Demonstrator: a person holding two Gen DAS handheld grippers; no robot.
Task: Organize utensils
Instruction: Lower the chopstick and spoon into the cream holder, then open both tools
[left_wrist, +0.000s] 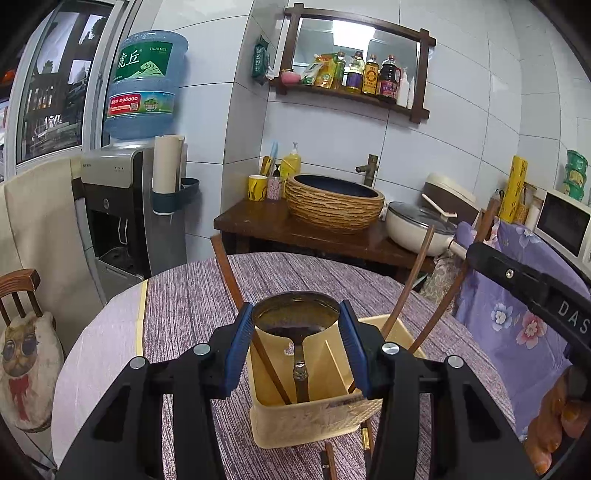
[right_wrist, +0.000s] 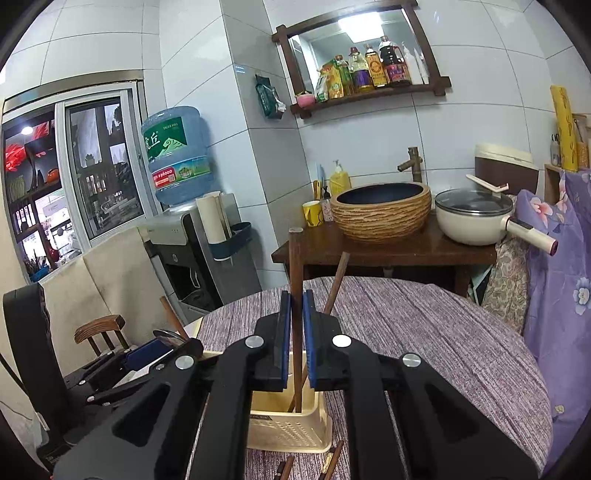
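While both tools work over the cream holder, the scene reads so:

Left gripper (left_wrist: 295, 345): blue pads closed against the two sides of the metal ladle (left_wrist: 295, 314) bowl, gripping it above the holder.
Ladle: bowl up, handle running down into the holder's left compartment, beside a leaning chopstick (left_wrist: 236, 295).
Right gripper (right_wrist: 296, 339): jaws narrow, pinching one upright dark chopstick (right_wrist: 295, 266) whose lower end stands inside the holder.
Utensil holder (left_wrist: 314, 417): cream plastic, divided, near the table's front edge; two more chopsticks (left_wrist: 406, 284) lean out of its right compartment.
Loose chopsticks (right_wrist: 328, 461): lying on the cloth just in front of the holder, at the front edge.
Table (right_wrist: 424, 325): round, covered in purple striped cloth.
Behind: wooden counter with woven-look basin (right_wrist: 382, 212) and cream pot (right_wrist: 472, 218).
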